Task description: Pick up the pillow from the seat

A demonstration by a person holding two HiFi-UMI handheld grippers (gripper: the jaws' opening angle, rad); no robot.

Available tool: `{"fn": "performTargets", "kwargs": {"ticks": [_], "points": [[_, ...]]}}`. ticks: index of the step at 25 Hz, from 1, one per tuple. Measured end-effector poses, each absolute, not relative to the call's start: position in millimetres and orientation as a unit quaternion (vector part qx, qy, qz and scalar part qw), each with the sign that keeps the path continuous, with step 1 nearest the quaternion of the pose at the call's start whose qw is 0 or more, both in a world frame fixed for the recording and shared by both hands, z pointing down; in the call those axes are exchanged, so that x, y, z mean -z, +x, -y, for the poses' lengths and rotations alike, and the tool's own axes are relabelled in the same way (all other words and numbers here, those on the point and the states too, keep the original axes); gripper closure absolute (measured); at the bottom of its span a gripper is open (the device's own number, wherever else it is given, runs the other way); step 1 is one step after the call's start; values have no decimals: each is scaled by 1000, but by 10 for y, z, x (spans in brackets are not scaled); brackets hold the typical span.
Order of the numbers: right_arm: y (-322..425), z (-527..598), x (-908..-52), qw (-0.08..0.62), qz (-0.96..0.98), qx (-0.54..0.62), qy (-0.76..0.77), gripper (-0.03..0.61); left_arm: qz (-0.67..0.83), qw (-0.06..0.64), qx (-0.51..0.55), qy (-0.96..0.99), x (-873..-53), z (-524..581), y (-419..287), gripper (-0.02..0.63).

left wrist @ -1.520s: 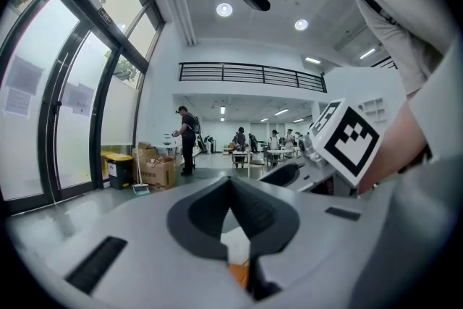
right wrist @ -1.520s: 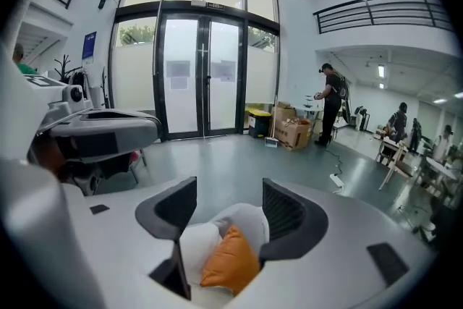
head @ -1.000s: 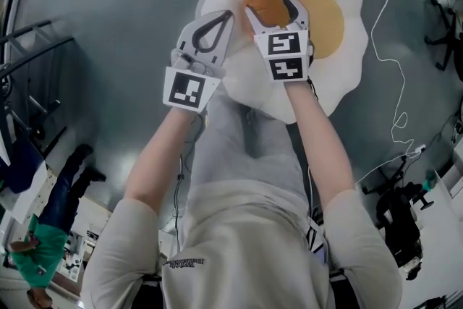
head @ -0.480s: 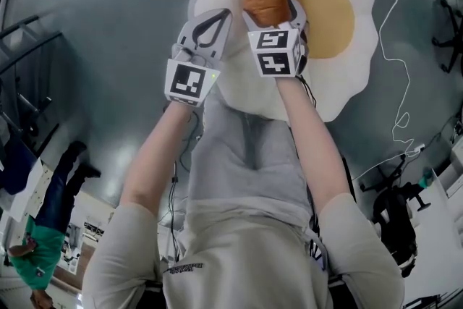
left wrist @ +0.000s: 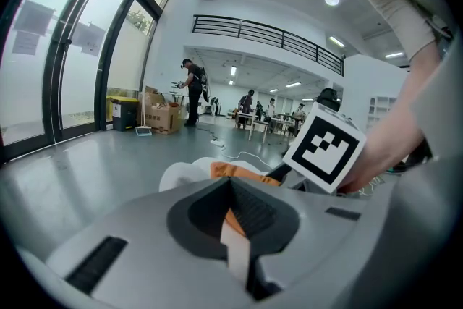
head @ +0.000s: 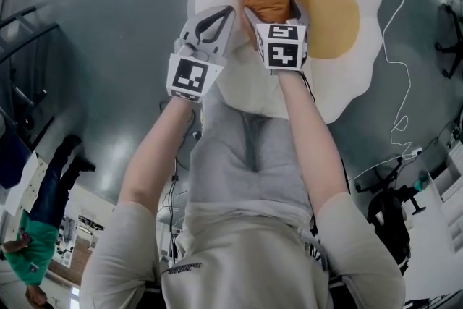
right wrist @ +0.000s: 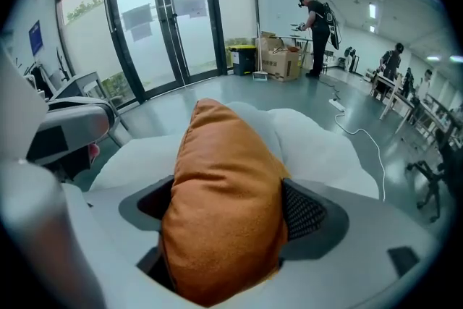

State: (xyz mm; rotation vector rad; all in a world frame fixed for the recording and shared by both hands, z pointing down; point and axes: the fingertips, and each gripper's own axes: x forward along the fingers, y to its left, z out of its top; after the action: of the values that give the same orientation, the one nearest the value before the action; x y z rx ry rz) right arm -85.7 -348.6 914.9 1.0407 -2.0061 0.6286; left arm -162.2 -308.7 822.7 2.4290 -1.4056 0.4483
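An orange pillow (head: 266, 0) stands on edge over the egg-shaped seat (head: 340, 87), a white cushion with a yellow middle. My right gripper (head: 273, 7) has the pillow between its jaws. In the right gripper view the pillow (right wrist: 221, 210) fills the whole gap and touches the right pad (right wrist: 304, 212); the left pad is hidden behind it. The jaws are opening and stand wide. My left gripper (head: 219, 17) hovers just left of it, shut and empty. In the left gripper view its shut tips (left wrist: 231, 183) point at the pillow (left wrist: 235, 171) and the white seat (left wrist: 181, 174).
The seat lies on a grey floor. A white cable (head: 394, 32) trails along the floor to its right. Black office chairs (head: 448, 47) stand at the far right, a dark railing (head: 22, 32) at the left. A person in green (head: 29, 257) stands at the lower left. Boxes (right wrist: 278, 61) sit by glass doors.
Both grippers have drifted slightly up and right over the seat with the pillow. The right gripper's jaws have spread wider around the pillow. The left gripper stays shut.
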Motion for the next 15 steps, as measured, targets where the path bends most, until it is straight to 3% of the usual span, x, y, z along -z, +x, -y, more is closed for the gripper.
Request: {"fn": "performTargets", "kwargs": {"ticks": [8,11,15], "points": [[-707,3514,-9082,374,775,-286,421,321,493,146,-156,843,-8130,3048,-1641,604],[-606,3492,-8971,367,774,-289,427,365,492,141,-155,845,-7990,3046,-1623,604],[-478,3429,-8673,365,783,-262,431,373,489,129,-153,849,-7729,3060,-1558,604]]}}
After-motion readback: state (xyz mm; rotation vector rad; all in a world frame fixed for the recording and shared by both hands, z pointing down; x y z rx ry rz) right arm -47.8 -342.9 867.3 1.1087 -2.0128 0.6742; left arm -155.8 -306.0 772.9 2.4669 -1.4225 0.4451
